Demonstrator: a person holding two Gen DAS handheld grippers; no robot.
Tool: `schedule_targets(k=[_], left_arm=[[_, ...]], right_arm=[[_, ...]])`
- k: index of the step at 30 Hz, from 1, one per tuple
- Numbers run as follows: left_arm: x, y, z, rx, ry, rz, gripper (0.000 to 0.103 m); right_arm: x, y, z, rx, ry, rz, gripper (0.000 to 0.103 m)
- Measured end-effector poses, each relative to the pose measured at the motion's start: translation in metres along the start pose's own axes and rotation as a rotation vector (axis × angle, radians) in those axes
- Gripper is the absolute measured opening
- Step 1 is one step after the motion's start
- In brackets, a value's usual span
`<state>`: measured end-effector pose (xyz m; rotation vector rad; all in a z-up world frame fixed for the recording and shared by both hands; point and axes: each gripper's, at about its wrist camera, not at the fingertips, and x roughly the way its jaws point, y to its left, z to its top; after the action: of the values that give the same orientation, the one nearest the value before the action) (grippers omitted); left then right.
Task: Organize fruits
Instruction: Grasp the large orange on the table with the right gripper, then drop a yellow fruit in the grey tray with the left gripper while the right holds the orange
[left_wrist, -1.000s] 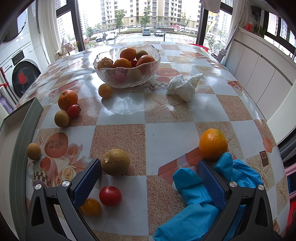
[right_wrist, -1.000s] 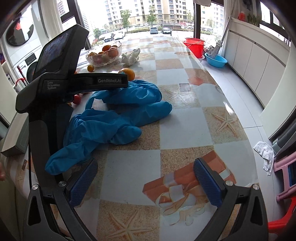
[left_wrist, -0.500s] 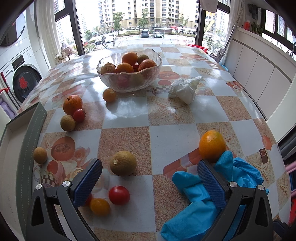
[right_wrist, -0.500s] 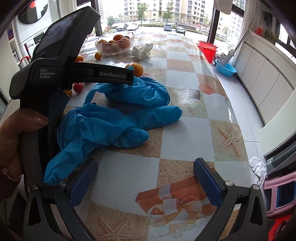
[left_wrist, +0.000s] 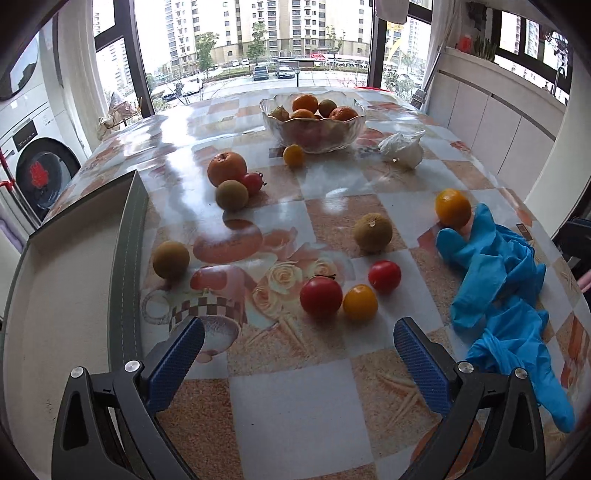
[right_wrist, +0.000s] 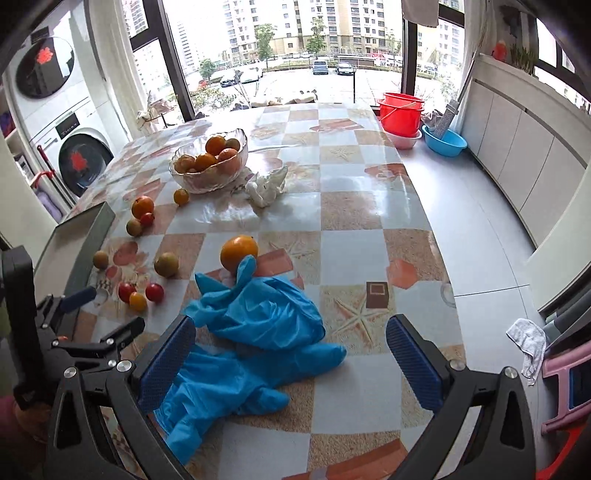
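Both grippers (left_wrist: 299, 354) (right_wrist: 290, 352) agape, empty.

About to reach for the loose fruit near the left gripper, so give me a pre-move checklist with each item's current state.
1. Left gripper open and empty: ok.
2. Right gripper open and empty: ok.
3. Nearest targets, red tomato and yellow tomato, unobstructed ahead of the left gripper: ok.
4. Those two separated enough to grab one cleanly: not ok, they sit touching.
5. Glass bowl has spare room: cannot tell, already heaped.
6. Blue gloves clear of the fruit: not ok, they touch the orange.
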<state>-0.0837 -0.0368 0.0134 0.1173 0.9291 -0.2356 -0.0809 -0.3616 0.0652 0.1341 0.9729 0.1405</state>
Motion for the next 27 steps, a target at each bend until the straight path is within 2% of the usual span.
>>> schedule_targets(k=[3, 7, 14, 15, 17, 19, 22, 24, 27], left_arm=[[0.003, 0.021, 0.002, 0.008, 0.004, 0.044, 0.103], [0.006, 0.045, 0.0, -0.004, 0.022, 0.072, 0.103], [0.009, 0.049, 0.001, -0.012, 0.034, 0.065, 0.103], [0.009, 0.05, 0.001, -0.015, 0.042, 0.065, 0.103], [0.011, 0.05, 0.005, -0.027, 0.071, 0.067, 0.103], [0.009, 0.049, 0.008, -0.043, 0.084, 0.062, 0.103], [-0.004, 0.05, 0.015, -0.049, 0.041, 0.049, 0.102], [-0.012, 0.049, 0.021, -0.04, 0.019, 0.04, 0.087], [-0.016, 0.056, 0.026, -0.055, 0.01, 0.014, 0.086]], right_arm=[[0.032, 0.01, 0.023, 0.004, 0.068, 0.026, 0.103], [0.071, 0.022, 0.035, -0.015, 0.128, -0.004, 0.103], [0.102, 0.036, 0.034, -0.074, 0.177, -0.039, 0.102], [0.102, 0.039, 0.034, -0.097, 0.175, -0.046, 0.098], [0.096, 0.043, 0.032, -0.139, 0.151, -0.06, 0.079], [0.09, 0.039, 0.035, -0.123, 0.144, -0.007, 0.038], [0.08, 0.025, 0.04, -0.038, 0.126, 0.083, 0.039], [0.066, 0.02, 0.04, -0.015, 0.083, 0.128, 0.039], [0.042, 0.017, 0.039, -0.006, 0.017, 0.182, 0.039]])
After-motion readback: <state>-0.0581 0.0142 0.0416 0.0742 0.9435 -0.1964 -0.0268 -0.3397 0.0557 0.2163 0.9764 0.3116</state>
